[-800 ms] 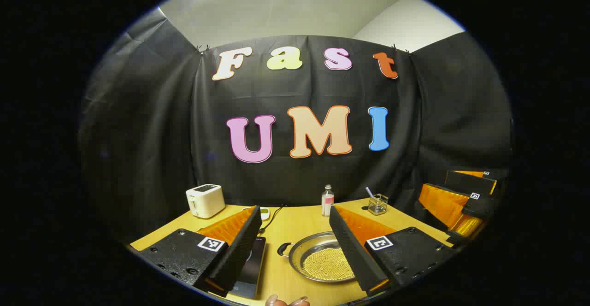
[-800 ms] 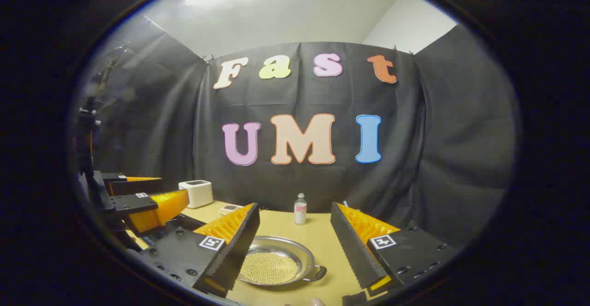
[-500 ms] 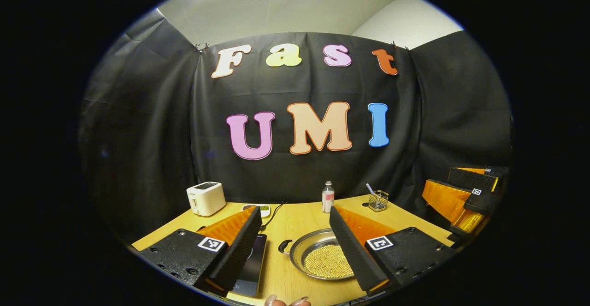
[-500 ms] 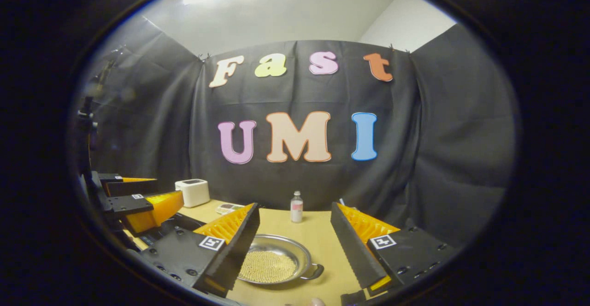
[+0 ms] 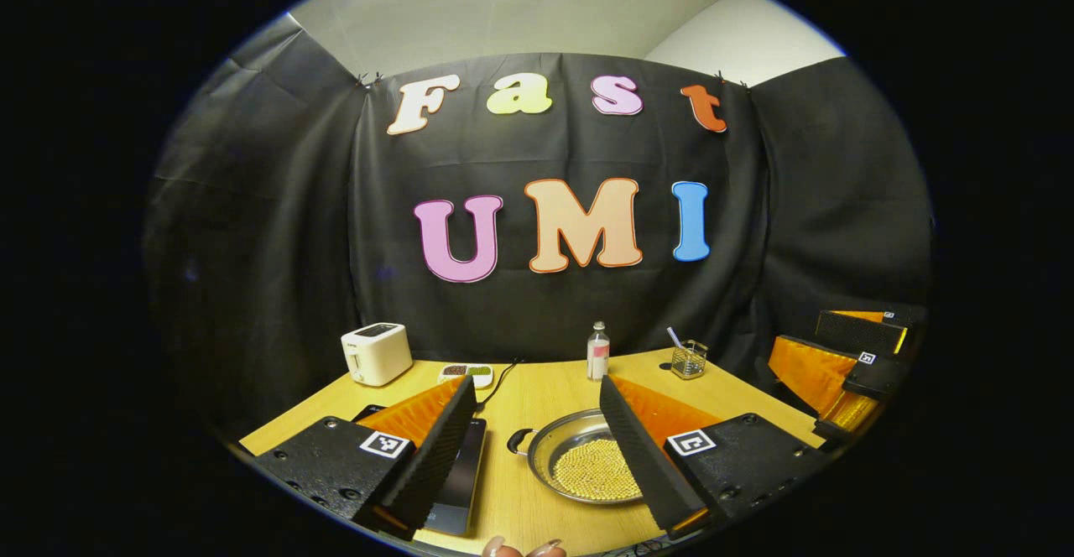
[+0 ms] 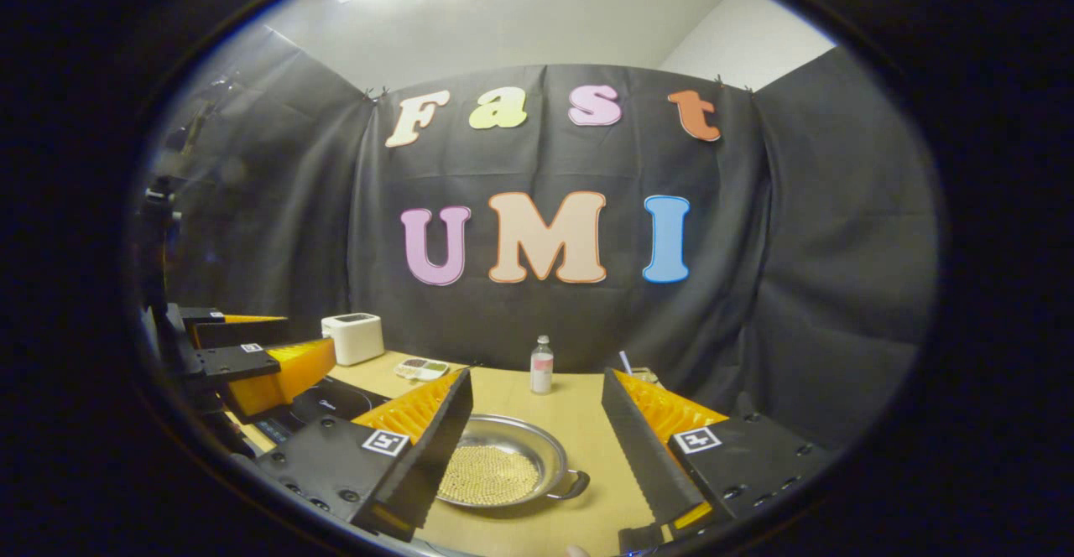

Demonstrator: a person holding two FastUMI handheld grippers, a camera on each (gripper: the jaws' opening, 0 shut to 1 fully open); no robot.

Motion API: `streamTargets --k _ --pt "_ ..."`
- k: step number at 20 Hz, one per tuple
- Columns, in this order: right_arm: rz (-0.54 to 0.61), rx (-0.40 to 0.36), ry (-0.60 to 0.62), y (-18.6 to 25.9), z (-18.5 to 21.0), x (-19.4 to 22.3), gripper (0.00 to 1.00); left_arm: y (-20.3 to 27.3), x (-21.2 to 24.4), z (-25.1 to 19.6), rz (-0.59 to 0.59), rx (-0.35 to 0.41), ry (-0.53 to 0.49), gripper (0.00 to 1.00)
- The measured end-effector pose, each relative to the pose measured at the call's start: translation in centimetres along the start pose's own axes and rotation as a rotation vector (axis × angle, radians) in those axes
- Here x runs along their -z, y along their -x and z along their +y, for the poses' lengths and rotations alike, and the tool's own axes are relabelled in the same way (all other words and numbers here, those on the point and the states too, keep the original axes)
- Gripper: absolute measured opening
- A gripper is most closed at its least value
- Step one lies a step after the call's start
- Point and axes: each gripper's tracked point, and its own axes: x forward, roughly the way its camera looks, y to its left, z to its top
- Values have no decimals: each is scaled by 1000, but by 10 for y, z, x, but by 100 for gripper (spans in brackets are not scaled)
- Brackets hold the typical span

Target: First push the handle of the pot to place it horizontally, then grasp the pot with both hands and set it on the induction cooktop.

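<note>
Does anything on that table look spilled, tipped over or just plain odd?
Nothing is spilled or tipped. The one oddity: the pot holds a bed of small yellowish beads rather than food, sitting on the table beside the induction cooktop, not on it.

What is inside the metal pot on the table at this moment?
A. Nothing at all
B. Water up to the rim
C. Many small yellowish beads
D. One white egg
C: the pot holds a layer of small yellowish beads over its bottom, seen also in the left gripper view.
</note>
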Motion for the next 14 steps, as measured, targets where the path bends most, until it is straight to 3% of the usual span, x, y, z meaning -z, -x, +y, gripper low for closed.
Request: streamTargets --k 14 --pt "17 73 10 9 9 1 92 2 1 10 16 88 -11 96"
